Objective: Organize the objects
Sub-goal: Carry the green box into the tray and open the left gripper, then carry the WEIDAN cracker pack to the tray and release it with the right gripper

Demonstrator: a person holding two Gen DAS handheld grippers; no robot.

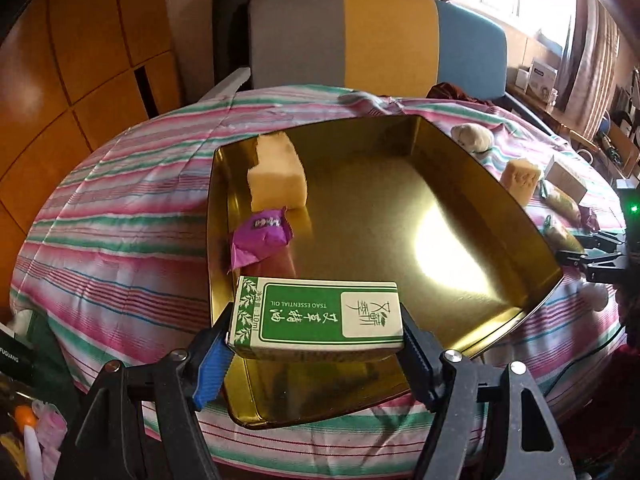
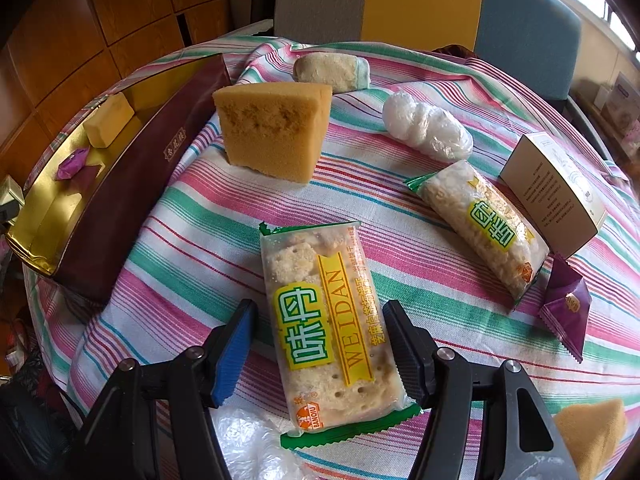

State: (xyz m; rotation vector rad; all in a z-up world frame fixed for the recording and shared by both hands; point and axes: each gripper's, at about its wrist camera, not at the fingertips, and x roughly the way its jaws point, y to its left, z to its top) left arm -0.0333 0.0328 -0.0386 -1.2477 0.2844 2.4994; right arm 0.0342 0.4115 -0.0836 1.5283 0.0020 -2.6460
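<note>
Gold tin [image 1: 520, 216] with one sponge [image 1: 276, 176], one purple sweet [image 1: 260, 236], left fingers [image 1: 224, 352] pinching green box [image 1: 316, 316], right fingers [image 2: 236, 344] spread.

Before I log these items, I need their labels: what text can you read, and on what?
"TSAO ESSENTIAL OIL", "10ml": green-and-white box in the left tongs.
"WEIDAN", "BANOU": cracker packet between the right tongs.
"FUGUANG": dark object at the frame's left edge.
Beige carton, maroon tin wall, purple wrappers: too small to read.
</note>
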